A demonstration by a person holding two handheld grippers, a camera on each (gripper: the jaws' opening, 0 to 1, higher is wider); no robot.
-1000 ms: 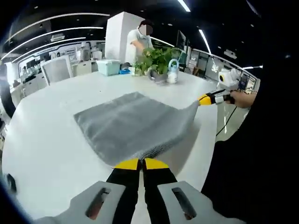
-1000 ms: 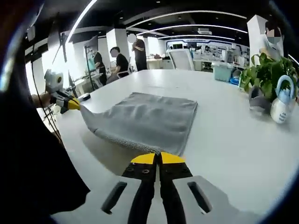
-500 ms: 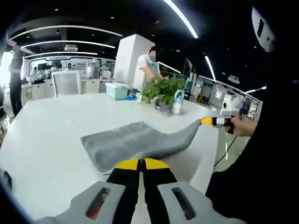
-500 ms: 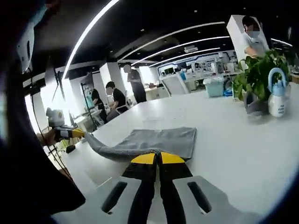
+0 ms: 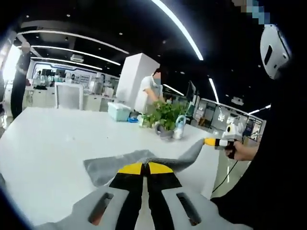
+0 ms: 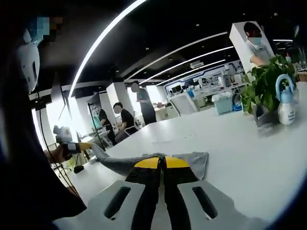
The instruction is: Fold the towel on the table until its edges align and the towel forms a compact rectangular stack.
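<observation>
The white table (image 5: 43,139) runs wide and bare from the towel out to its far edge, where a potted plant (image 5: 163,115), a spray bottle (image 5: 180,128) and a teal box (image 5: 118,111) stand, well apart from the cloth. In the right gripper view the same plant (image 6: 266,86) and bottle (image 6: 286,103) sit toward the table's far right side, with bare surface between them and the towel.

The grey towel (image 5: 108,167) lies near the table's near edge. Its near edge is raised off the surface at both corners, and the cloth sags between them; the far part rests flat.

The left gripper (image 5: 145,168) has its yellow-tipped jaws pressed together on one near corner of the towel. The right gripper (image 6: 161,163) has its jaws likewise closed on the other near corner, the cloth (image 6: 196,160) trailing away past the tips. Each gripper appears in the other's view, held at the table's near edge with towel stretched to it.

People stand in the background beyond the table.
</observation>
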